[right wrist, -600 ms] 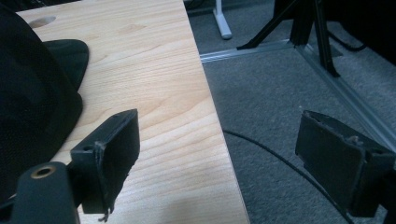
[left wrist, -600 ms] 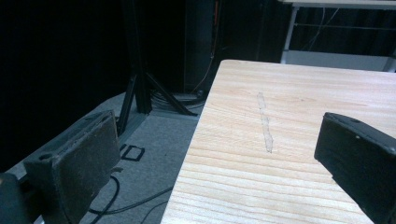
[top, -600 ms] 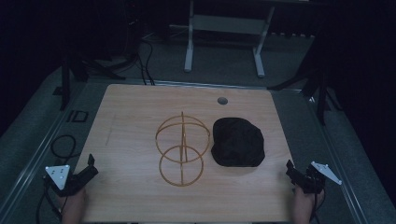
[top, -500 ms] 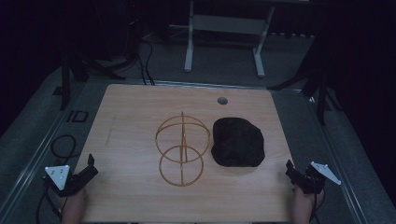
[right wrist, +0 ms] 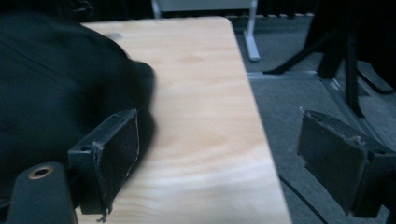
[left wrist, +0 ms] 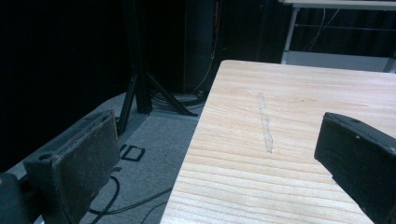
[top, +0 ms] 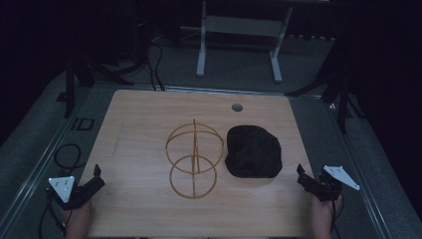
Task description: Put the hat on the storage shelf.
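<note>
Near edge of the table (top: 139, 149), two hands, one at each near corner. Left gripper (top: 94, 180) sits at the near left corner, jaws pointing inward over the wood; the left gripper view shows its two black jaws well apart, with bare wood grain and the table's left edge between them, nothing held. A grey three-cornered plate rides on top of it, cable trailing off to the floor.

Right gripper (top: 303, 178) sits at the near right corner, just off the right edge. Its own view shows the jaws standing wide, one over the tabletop and one out past the edge above the grey floor; nothing between the pads.

Black bundle (top: 254, 151), dark and lumpy, probably cloth, lies on the right half of the table, just in from the right gripper. In the right gripper view it looms beside the jaw on that view's left; contact cannot be told.

Gold wire frame (top: 194, 154) stands near the table's centre, just left of the bundle: a ring flat on the wood, an upright ring and a post rising from it.

Farther back, a small round hole (top: 237, 107) near the far edge. Beyond the table, a white stand (top: 239, 25) on dark floor.
</note>
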Available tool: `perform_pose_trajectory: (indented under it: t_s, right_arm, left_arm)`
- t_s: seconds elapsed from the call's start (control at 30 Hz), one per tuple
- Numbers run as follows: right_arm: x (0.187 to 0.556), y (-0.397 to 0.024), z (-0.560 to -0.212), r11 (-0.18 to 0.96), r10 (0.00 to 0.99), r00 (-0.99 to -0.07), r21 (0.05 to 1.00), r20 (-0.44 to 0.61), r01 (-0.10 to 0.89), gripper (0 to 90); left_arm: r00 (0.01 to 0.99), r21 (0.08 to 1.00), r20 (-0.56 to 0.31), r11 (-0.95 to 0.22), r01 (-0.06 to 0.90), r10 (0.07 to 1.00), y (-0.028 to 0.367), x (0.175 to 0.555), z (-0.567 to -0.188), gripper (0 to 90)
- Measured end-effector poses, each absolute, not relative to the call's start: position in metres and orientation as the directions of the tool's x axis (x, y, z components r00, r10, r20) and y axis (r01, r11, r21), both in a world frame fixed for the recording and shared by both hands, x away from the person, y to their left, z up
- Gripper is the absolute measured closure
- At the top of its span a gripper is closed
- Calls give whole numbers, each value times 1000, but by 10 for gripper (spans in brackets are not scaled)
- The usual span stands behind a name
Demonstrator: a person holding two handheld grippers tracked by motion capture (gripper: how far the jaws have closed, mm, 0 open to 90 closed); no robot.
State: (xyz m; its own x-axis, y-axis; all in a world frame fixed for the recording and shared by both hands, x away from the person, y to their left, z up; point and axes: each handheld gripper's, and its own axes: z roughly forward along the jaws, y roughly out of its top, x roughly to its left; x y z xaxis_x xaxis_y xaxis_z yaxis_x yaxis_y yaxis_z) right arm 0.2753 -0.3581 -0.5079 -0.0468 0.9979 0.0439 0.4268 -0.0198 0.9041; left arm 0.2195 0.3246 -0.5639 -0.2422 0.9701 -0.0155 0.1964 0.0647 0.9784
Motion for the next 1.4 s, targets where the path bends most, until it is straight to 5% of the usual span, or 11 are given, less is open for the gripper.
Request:
perform_pose_trajectory:
  t_s: [0.57, 1.17, 1.4]
  right_arm:
    - [286, -274, -443, 27, 965, -252, 929, 72, 368, 117]
    - [312, -211, -481, 121, 971, -238, 896, -18, 428, 137]
    - [315, -207, -497, 130, 976, -213, 878, -32, 460, 293]
  left_arm:
    - [-238, 978, -9, 58, 202, 971, 324, 220, -564, 6]
    - [-231, 978, -1, 50, 203, 973, 324, 220, -564, 6]
    - [-228, 978, 1, 47, 203, 974, 324, 220, -564, 6]
